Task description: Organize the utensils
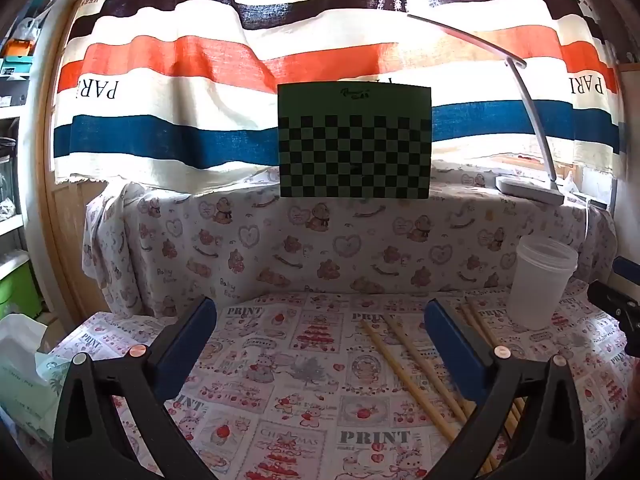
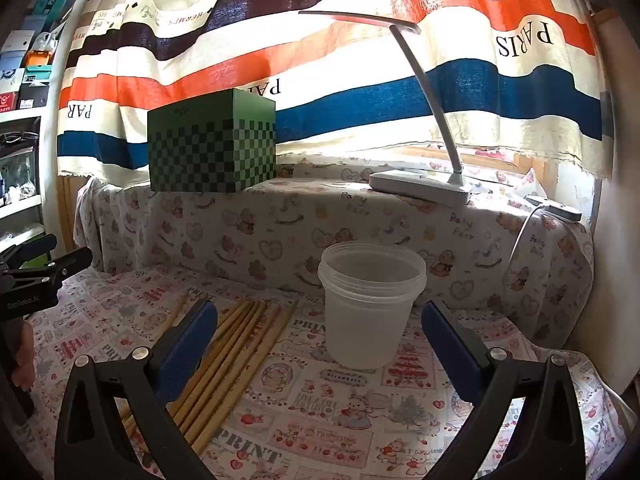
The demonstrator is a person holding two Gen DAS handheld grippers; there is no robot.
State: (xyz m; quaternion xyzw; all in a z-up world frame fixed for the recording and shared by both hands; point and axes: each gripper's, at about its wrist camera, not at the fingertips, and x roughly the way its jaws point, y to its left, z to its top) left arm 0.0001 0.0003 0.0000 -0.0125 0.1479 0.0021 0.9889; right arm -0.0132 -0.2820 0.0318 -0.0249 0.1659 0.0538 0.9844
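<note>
two black fingers with blue pads fill the bottom of each view. left gripper [image 1: 320, 316] is spread wide and released, nothing between its pads, only bare printed tablecloth [image 1: 280, 380] beneath the gap. pale wooden chopsticks [image 1: 412, 364] lie flat on the cloth just inside and under its right-hand finger, running from the near right toward the far middle; some are hidden behind that finger. beyond and to the outside of the same finger stands an upright, see-through plastic cup [image 1: 540, 280], apart from the chopsticks' far tips.

right gripper [image 2: 320, 316] is also spread wide and released, gripping nothing. the plastic cup [image 2: 370, 304] stands upright on the tablecloth [image 2: 360, 400] ahead, between the two fingers and nearer the right-hand one, touching neither. a loose bundle of chopsticks [image 2: 236, 356] lies side by side just inside the left-hand finger, passing under it, to the left of the cup and not touching it.

farther back, on a raised ledge covered in bear-print cloth [image 2: 260, 232], sit a green checkered box [image 2: 212, 144] and a white desk lamp [image 2: 420, 184], in front of a striped curtain [image 2: 360, 80].
</note>
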